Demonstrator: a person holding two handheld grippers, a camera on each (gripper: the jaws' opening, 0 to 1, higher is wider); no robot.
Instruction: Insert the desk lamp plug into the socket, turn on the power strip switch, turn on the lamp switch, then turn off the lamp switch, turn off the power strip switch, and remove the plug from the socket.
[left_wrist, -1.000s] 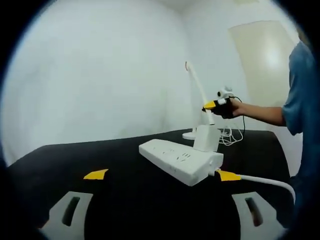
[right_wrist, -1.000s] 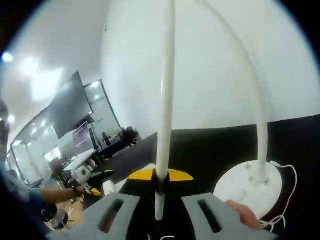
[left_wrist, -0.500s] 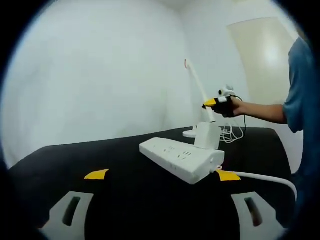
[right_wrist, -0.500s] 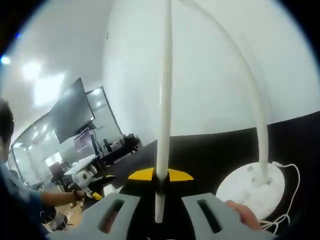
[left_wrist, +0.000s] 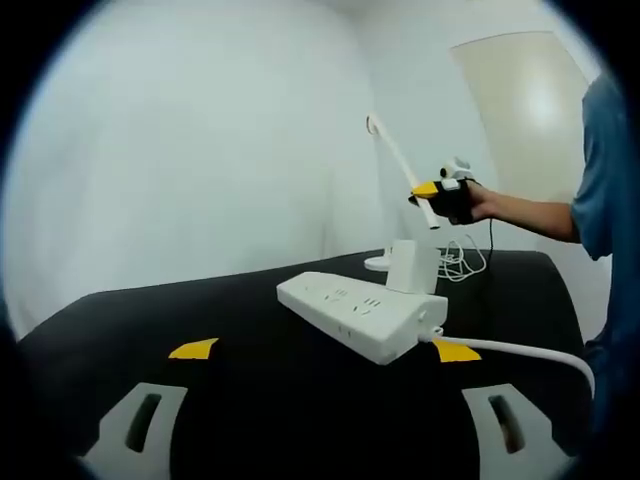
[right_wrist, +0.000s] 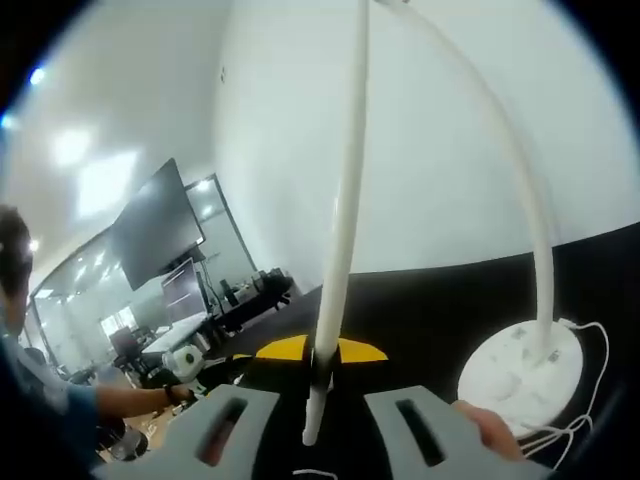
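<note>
Plug (left_wrist: 413, 268) sits in strip (left_wrist: 360, 318). My right tool (right_wrist: 315, 425) closes on lamp (right_wrist: 345, 240) head; left tool (left_wrist: 320, 445) hangs open, empty. I judge switching underway.

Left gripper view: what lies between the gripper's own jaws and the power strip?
Bare black tabletop, apart from a yellow tape mark to one side, before the power strip.

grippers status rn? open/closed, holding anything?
Left gripper: open, jaws wide apart, holding nothing, facing the power strip.
Right gripper: jaws on either side of the lamp's light bar; cannot tell whether it is gripped.
</note>
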